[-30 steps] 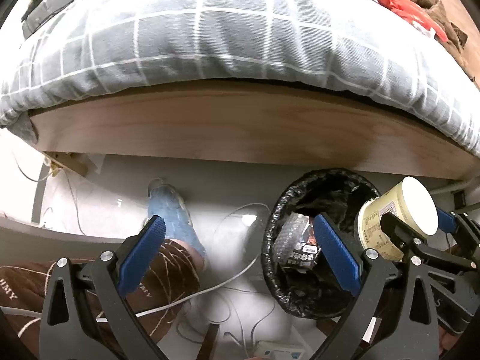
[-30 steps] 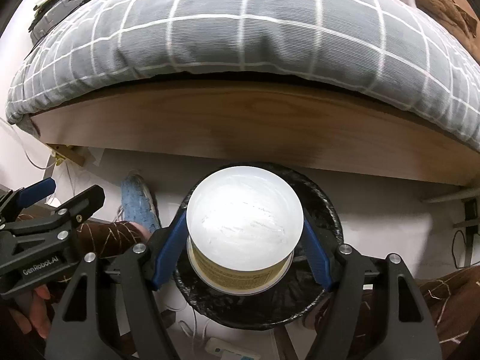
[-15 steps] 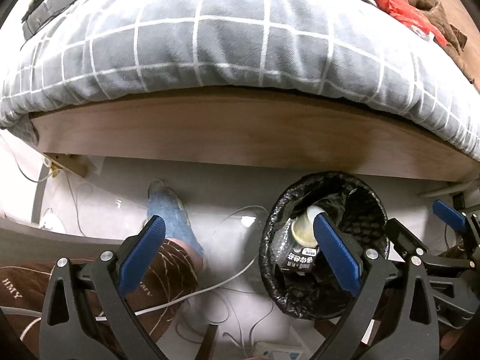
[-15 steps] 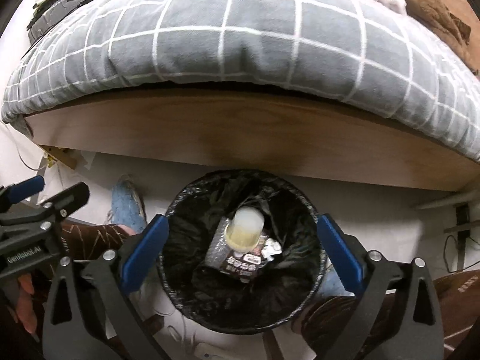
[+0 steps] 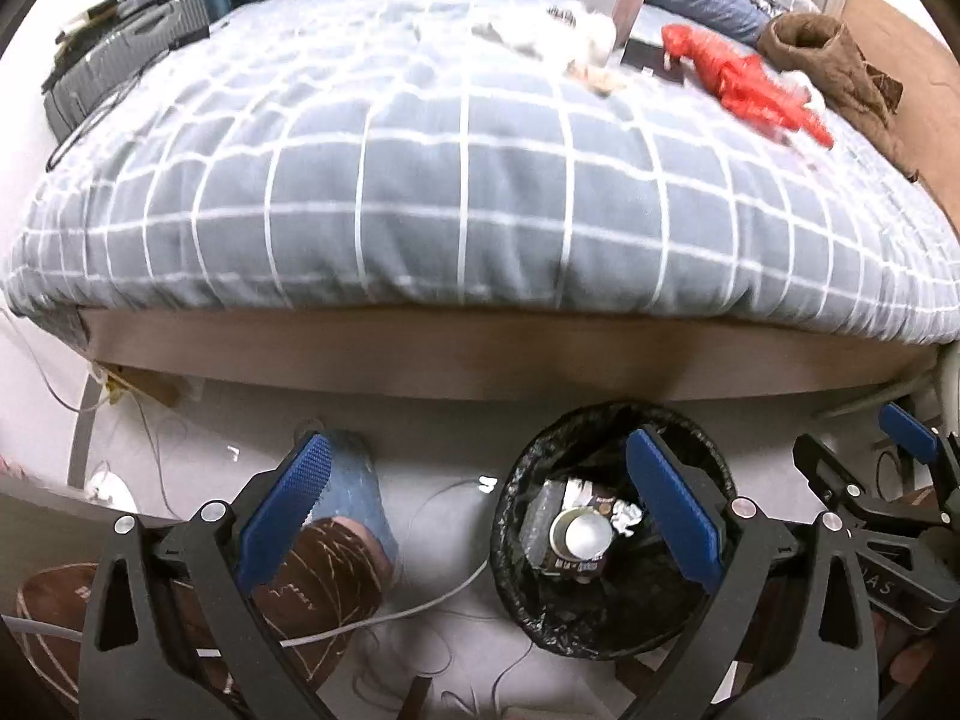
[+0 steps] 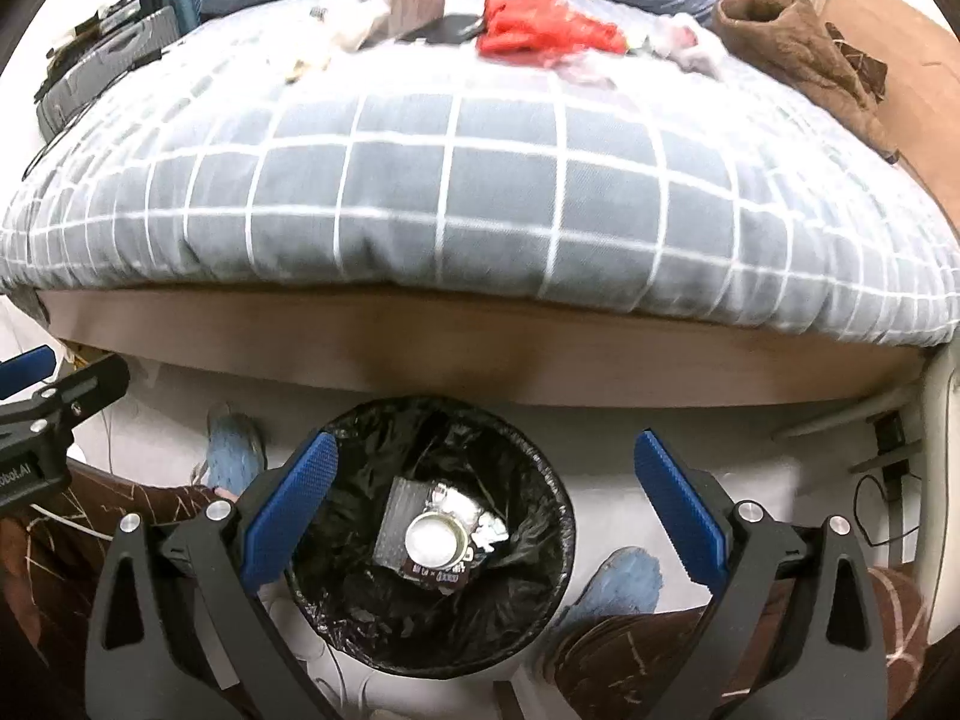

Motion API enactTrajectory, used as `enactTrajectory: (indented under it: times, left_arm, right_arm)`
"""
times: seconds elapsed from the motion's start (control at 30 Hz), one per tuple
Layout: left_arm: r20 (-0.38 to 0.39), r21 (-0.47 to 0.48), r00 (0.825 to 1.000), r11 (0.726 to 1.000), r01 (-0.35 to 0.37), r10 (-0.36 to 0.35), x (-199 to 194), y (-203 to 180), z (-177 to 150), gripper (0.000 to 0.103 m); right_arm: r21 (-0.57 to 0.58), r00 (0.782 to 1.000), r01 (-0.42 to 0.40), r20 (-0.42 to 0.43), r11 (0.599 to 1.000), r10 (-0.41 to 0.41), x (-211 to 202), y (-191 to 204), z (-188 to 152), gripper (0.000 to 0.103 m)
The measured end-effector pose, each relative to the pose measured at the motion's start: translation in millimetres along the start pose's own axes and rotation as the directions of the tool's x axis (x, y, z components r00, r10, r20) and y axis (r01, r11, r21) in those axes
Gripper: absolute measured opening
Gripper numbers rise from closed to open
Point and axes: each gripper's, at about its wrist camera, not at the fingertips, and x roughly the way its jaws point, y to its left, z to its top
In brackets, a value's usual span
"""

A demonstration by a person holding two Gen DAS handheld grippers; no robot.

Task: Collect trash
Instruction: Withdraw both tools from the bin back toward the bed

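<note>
While the bed (image 6: pixel 480 192) with its checked cover fills the upper frame, your black-lined bin (image 6: pixel 336 618) sits at lower centre, the cup (image 6: pixel 433 537) resting inside on wrappers. Your right gripper (image 6: pixel 480 510) has just been opening and stands wide, empty; your left gripper (image 5: pixel 474 516) is spread too. A red bag (image 6: pixel 540 24) lies on the bed, upper centre.

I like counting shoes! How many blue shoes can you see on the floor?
2. One blue shoe sits left of the black bin, near the bed frame. The other blue shoe is right of the bin, closer to the camera. More could hide under the bed.
</note>
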Motion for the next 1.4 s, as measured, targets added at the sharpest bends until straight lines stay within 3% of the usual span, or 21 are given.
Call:
enactTrajectory:
  times: [0.87, 1.4]
  left_arm:
    - [0.162, -0.015, 0.987, 1.0, 0.007, -0.004, -63.3, -9.5, 87.5, 0.097]
    - [0.194, 0.001, 0.981, 1.0, 0.012, -0.012, -47.5, -20.0, 148.1, 0.097]
  right_arm:
    - [0.023, 0.982, -0.002, 0.19, 1.0, -0.002, -65.4, -35.5, 90.8, 0.095]
    - [0.012, 0.969, -0.008, 0.247, 1.0, 0.005, -56.2, -49.4, 151.9, 0.095]
